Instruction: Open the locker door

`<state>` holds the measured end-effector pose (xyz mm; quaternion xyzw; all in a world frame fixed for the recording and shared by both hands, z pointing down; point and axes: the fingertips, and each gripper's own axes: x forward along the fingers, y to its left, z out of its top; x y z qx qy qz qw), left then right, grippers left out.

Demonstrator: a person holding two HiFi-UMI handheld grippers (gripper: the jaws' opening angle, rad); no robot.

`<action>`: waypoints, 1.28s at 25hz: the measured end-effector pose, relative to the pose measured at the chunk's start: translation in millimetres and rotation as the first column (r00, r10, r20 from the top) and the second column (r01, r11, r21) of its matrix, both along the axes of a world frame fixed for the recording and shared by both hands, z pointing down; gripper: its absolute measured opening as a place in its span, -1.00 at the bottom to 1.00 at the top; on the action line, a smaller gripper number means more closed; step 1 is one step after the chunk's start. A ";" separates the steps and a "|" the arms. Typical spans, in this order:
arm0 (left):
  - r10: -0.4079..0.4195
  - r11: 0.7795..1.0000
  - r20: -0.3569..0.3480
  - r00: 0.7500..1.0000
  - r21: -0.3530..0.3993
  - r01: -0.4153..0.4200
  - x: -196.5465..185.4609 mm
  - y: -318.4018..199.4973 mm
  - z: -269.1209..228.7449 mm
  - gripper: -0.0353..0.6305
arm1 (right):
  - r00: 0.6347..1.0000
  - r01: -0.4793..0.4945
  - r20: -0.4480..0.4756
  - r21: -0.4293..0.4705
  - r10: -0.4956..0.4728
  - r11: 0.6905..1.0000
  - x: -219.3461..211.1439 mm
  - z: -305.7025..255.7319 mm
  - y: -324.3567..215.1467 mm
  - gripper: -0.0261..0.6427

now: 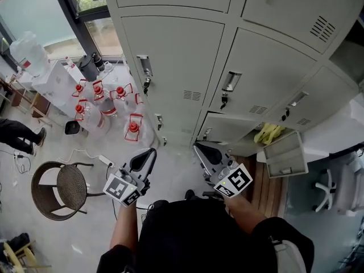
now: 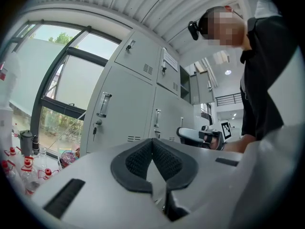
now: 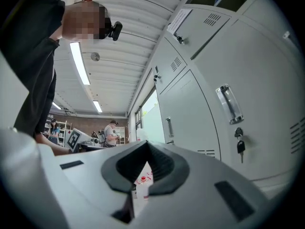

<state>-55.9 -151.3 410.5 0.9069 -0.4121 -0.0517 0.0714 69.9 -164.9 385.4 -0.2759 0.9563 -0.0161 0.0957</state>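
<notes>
At the far left, by the window, we see a big clear water jug (image 1: 28,53). Below it, clear bottles (image 1: 102,104) with red caps crowd the floor (image 1: 173,166) right up to the left edge of the lockers. Nearer us stands a round wicker chair (image 1: 61,187), with a white power strip (image 1: 106,161) just beside it.

Our left tongs (image 1: 147,155) are pressed together at the tips with nothing between them. Their cube bears a black-and-white square pattern and no words. Ahead, well apart from both tongs, stands the closed grey locker door (image 1: 170,78). It has a chrome handle (image 1: 144,66) near its left edge and vent slots lower down.

Our right tongs (image 1: 200,151) are likewise pressed together and empty. In the right gripper view a key (image 3: 240,147) hangs from a lock under a handle. A paper label (image 3: 180,19) sits on an upper door, its print too small for us to read.

Bare pale floor lies between the tongs and the lockers. Farther right a low door (image 1: 287,152) hangs open, its edge jutting out over the floor, and a yellow cloth (image 1: 268,132) lies in the compartment behind it. A white office chair (image 1: 330,189) stands at the far right.
</notes>
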 end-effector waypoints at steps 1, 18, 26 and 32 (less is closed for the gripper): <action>-0.010 1.000 -0.001 1.000 0.004 0.010 -1.3 -7.8 -1.2 -0.86 | 1.000 0.005 -0.003 0.010 -0.005 1.000 -1.4 -1.0 -8.0 -0.89; 0.044 0.995 0.028 0.999 0.094 -0.046 -124.2 -177.0 -32.8 -0.86 | 0.997 -0.014 -0.076 0.030 0.016 0.999 -120.2 -39.0 -146.5 -0.66; 0.169 0.978 0.025 0.985 0.120 -0.171 -152.6 -236.6 -41.0 -0.86 | 0.985 -0.103 -0.136 0.040 0.107 0.994 -171.2 -61.2 -195.7 -0.61; 0.232 0.964 0.023 0.973 0.126 -0.233 -163.7 -266.1 -36.9 -0.86 | 0.968 -0.170 -0.177 0.045 0.176 0.984 -186.9 -67.9 -218.1 -0.61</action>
